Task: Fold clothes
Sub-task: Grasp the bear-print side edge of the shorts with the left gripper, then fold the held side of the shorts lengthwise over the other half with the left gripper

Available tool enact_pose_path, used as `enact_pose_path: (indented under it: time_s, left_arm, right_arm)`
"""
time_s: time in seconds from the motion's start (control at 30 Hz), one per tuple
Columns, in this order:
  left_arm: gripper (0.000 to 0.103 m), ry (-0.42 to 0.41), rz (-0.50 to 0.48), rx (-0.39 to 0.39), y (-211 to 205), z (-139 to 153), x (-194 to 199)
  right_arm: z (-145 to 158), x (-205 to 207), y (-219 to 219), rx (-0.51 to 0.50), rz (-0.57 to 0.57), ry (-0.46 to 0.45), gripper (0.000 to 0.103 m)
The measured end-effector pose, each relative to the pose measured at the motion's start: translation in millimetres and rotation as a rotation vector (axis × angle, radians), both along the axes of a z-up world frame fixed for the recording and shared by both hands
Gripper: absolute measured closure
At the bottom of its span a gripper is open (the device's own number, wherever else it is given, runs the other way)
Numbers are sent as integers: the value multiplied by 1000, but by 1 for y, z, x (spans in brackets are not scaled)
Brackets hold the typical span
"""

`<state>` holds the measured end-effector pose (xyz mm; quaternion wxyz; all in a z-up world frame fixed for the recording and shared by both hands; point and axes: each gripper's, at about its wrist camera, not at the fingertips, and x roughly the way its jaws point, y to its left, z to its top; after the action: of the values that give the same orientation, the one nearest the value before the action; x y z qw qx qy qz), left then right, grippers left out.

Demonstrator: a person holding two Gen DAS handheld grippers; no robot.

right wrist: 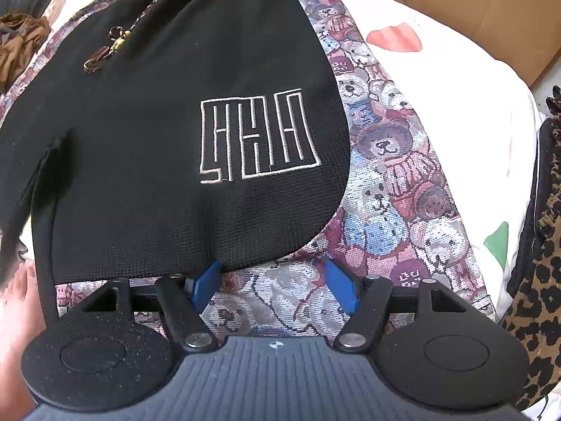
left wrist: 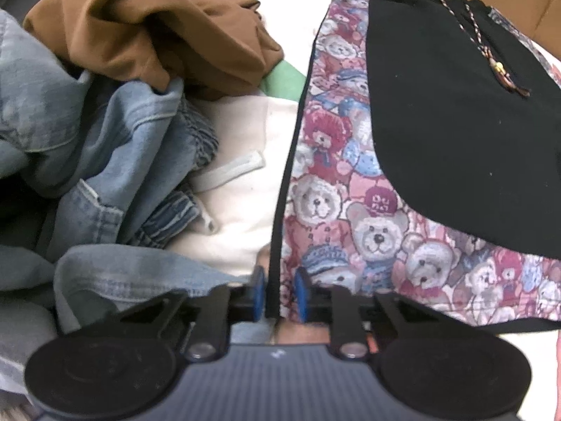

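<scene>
A garment of teddy-bear tapestry (left wrist: 350, 182) with a black front panel (left wrist: 455, 105) lies flat on a white sheet. A braided drawstring with a tassel (left wrist: 491, 56) lies on the panel. My left gripper (left wrist: 279, 293) is closed on the garment's black-trimmed left edge, with the fabric filling the gap between its blue pads. In the right wrist view the black panel (right wrist: 175, 140) carries a white embroidered logo (right wrist: 257, 137). My right gripper (right wrist: 275, 286) stands open over the bear-print fabric (right wrist: 385, 189) at the near hem, its left pad touching the black panel's edge.
Left of the garment lie crumpled denim (left wrist: 105, 161), a brown garment (left wrist: 147, 28) and a white cloth (left wrist: 242, 189). A cardboard box (right wrist: 473, 0) stands beyond the sheet (right wrist: 455, 87). Leopard-print cloth (right wrist: 536, 280) lies at the right edge. A hand (right wrist: 14, 315) shows at lower left.
</scene>
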<state>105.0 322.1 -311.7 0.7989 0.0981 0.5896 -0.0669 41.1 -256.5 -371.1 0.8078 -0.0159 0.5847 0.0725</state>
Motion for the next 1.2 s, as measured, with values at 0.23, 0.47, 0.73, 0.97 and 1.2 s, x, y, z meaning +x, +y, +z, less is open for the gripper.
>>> enact_pose_path:
  time_s: [0.23, 0.47, 0.73, 0.97, 1.2]
  left_arm:
    - [94, 25, -26, -3, -13, 12, -4]
    - [95, 21, 63, -57, -17, 43, -1]
    - [96, 43, 82, -118, -46, 78, 4]
    - [96, 68, 114, -172, -79, 98, 18]
    - [96, 66, 71, -202, -130, 120, 32]
  right_arm:
    - [7, -5, -3, 24, -17, -14, 30]
    - [23, -12, -6, 66, -34, -62, 30]
    - [44, -17, -9, 128, -48, -133, 30]
    - [72, -17, -18, 190, -68, -195, 30]
    - [93, -18, -28, 229, -71, -247, 30]
